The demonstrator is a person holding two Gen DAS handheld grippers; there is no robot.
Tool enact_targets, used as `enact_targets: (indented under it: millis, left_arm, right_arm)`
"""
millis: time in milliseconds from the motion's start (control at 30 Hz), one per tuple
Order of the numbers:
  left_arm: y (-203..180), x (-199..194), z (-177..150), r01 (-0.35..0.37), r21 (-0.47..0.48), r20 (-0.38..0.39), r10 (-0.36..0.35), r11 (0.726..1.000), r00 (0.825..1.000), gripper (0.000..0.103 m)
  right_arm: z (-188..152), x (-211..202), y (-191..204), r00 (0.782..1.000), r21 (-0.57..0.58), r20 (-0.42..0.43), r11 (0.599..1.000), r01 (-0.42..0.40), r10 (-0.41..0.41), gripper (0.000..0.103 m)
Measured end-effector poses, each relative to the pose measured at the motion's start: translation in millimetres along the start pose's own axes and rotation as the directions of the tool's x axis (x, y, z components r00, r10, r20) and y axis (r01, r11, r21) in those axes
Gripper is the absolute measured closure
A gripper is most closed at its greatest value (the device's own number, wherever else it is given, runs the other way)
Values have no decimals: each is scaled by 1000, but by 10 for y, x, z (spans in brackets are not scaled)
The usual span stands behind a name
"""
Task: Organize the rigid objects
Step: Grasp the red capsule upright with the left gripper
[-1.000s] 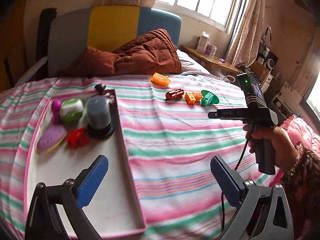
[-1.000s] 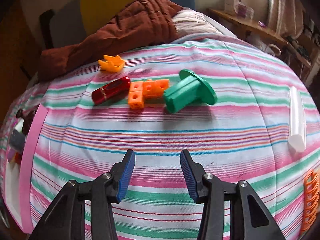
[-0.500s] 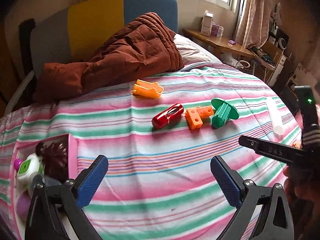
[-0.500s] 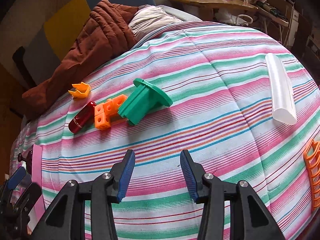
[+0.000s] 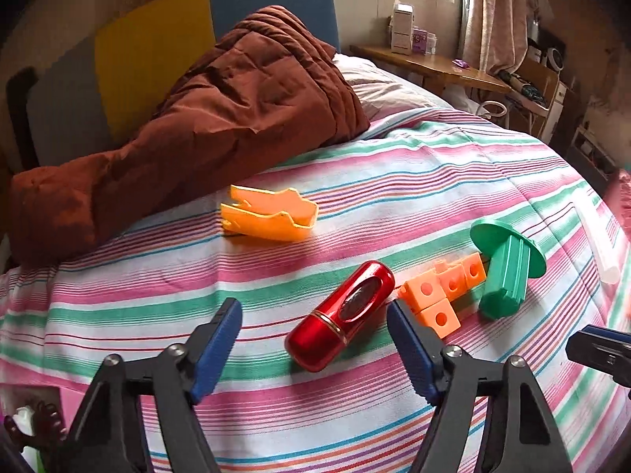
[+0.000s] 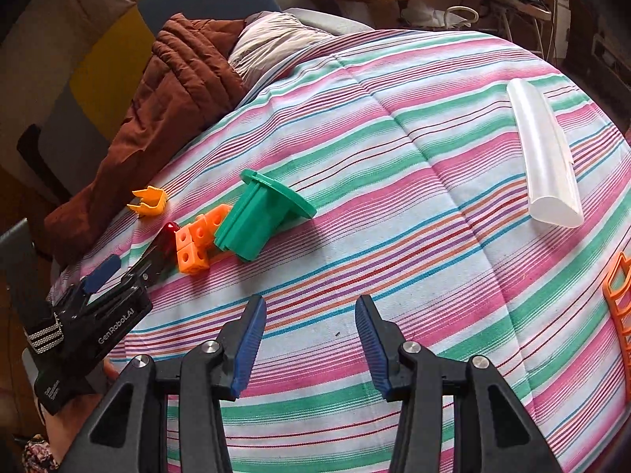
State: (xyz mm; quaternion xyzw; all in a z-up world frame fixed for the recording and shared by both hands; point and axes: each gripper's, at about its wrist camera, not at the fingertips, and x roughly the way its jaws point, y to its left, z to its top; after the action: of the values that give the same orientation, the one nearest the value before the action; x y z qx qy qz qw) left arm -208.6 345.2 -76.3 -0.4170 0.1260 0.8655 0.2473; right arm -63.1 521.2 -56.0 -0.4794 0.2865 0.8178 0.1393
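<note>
On the striped bedspread lie a red capsule-shaped case (image 5: 342, 314), an orange block cluster (image 5: 443, 291), a green flanged spool (image 5: 508, 268) and a yellow-orange clip (image 5: 270, 218). My left gripper (image 5: 315, 339) is open, its fingers on either side of the red case's near end, not touching it. My right gripper (image 6: 309, 339) is open and empty above bare bedspread, nearer than the green spool (image 6: 262, 216) and orange blocks (image 6: 195, 246). The left gripper (image 6: 118, 276) shows at the left of the right wrist view, hiding most of the red case (image 6: 167, 236).
A brown quilt (image 5: 205, 118) lies at the bed's head. A translucent white tube (image 6: 546, 153) lies to the right, an orange rack (image 6: 619, 307) at the far right edge. A wooden side table (image 5: 434, 67) stands beyond the bed. A few toys (image 5: 35, 421) show bottom left.
My left gripper has swung from the tray toward the toys and closed in on the red case. My right gripper has moved right; the tube and orange rack came closer into view.
</note>
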Motion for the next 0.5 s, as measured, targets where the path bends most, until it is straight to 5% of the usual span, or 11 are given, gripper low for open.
enact_targets:
  millis: [67, 233, 500]
  left_arm:
    - [-4, 77, -52, 24, -2, -27, -24, 1000, 999, 52]
    - [-84, -31, -174, 79, 46, 12, -80, 996, 997, 76]
    - [-107, -298, -504, 58, 43, 33, -59, 997, 998, 77]
  right_arm:
    - [3, 10, -19, 1000, 10, -3, 1000, -4, 4, 56]
    - [15, 8, -42, 1000, 14, -7, 1000, -16, 16, 56]
    - [26, -17, -48, 999, 8, 12, 999, -38, 38, 56]
